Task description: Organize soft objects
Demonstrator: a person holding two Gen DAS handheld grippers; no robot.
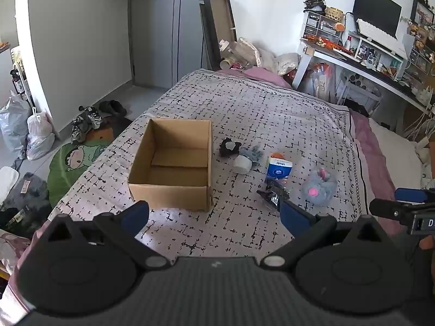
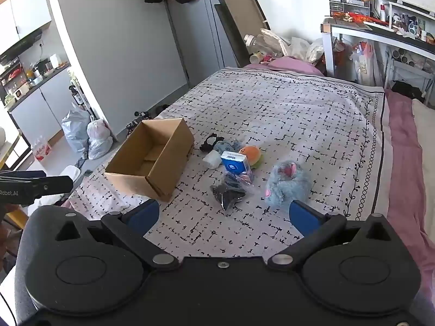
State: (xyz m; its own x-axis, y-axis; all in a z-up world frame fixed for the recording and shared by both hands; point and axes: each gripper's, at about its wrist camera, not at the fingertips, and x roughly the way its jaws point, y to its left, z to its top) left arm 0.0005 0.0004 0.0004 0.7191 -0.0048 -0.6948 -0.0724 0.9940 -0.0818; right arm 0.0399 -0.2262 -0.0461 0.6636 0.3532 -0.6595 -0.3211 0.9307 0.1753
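Note:
An open cardboard box (image 1: 174,163) (image 2: 152,163) stands empty on the patterned bed cover. To its right lie soft things: a grey-blue plush slipper (image 1: 319,186) (image 2: 288,183), a blue tissue pack (image 1: 278,169) (image 2: 236,164), a clear bag of dark cloth (image 1: 273,195) (image 2: 228,193), an orange plush (image 2: 251,153), a white roll (image 1: 242,164) (image 2: 212,159), a grey-blue sock (image 1: 251,152) and a black item (image 1: 228,146). My left gripper (image 1: 214,214) is open and empty above the near bed. My right gripper (image 2: 224,216) is open and empty, near the slipper.
The bed cover (image 1: 272,108) has bare room beyond the pile. Pillows and bottles lie at the far end (image 1: 244,54). A cluttered desk (image 1: 367,62) stands on the right. Shoes, a round mat (image 1: 76,160) and plastic bags (image 1: 38,135) lie on the floor at left.

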